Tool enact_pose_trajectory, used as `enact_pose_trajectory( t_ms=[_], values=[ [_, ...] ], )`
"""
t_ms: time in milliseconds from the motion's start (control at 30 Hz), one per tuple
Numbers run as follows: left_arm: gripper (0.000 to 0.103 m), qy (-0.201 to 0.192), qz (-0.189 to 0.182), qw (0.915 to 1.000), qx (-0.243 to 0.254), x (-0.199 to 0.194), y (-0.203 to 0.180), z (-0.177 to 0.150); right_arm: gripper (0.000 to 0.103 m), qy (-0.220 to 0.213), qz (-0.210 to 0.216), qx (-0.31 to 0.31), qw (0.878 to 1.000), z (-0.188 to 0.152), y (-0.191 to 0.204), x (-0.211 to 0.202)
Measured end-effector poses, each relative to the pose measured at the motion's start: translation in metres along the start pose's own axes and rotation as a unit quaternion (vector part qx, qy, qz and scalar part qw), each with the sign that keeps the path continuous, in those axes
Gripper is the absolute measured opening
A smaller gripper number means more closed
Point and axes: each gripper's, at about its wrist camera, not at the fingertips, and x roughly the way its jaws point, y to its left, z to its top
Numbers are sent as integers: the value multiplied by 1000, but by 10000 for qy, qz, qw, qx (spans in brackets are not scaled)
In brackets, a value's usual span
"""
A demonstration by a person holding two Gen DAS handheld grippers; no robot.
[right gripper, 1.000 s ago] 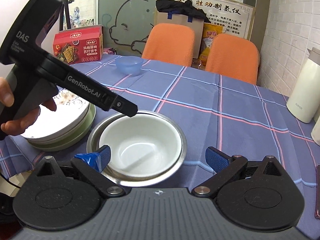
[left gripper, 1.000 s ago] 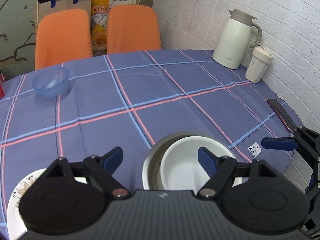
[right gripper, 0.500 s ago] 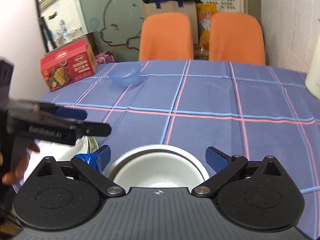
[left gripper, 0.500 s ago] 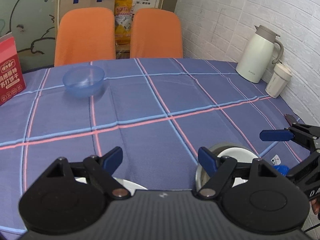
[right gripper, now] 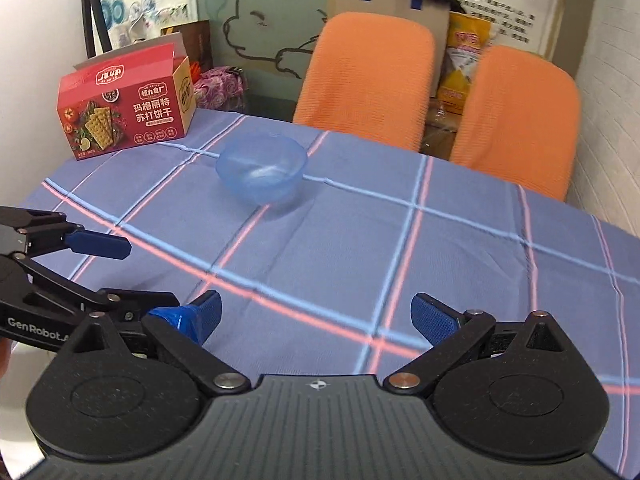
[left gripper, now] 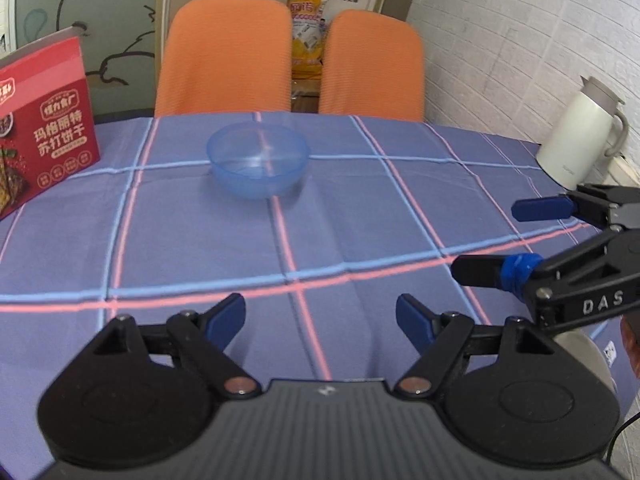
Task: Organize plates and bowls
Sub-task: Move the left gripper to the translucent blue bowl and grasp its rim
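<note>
A translucent blue plastic bowl [left gripper: 258, 165] stands upright on the checked blue tablecloth [left gripper: 360, 216], toward the far side of the table; the right wrist view shows the same blue bowl [right gripper: 262, 174]. My left gripper [left gripper: 320, 318] is open and empty, well short of the bowl. My right gripper [right gripper: 316, 314] is open and empty too, also short of it. In the left wrist view the right gripper's fingers [left gripper: 540, 208] reach in from the right edge. The left gripper's fingers [right gripper: 98, 244] enter the right wrist view from the left. The plates and the white bowl are out of sight.
A red cracker box [left gripper: 44, 144] stands at the table's left side, also seen as the cracker box [right gripper: 128, 112]. A white thermos jug [left gripper: 580, 136] stands at the right by the brick wall. Two orange chairs [left gripper: 224, 56] stand behind the table.
Both grippers have moved forward over the table toward the blue bowl. The white bowl in the metal bowl and the plates have dropped out of view. Both stay open.
</note>
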Motion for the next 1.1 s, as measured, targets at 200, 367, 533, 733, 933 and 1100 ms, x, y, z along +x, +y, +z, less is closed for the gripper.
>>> enact_pose_trajectory(
  t_ms=[200,367,533,733,933,1100],
  values=[
    [79,-158,316,9987,-379,16,48,36,89,147,142,-140,9997,28,7,48],
    [79,-192,149,9981,-573,53,73,77,89,293,205,-149,9992,48,15,92],
    [79,-82,265,9974,-664,98,81,99,89,307,106,-188,9993,53,17,121],
    [79,32,348,9970,-694,133,91,103,91,210,310,-147,9992,44,10,134],
    [79,-36,352,9975,-605,137,96,102,91,-54,469,-311,9984,36,9,130],
    [79,-53,327,9974,-636,137,99,101,90,53,393,-335,9987,49,16,135]
  ],
)
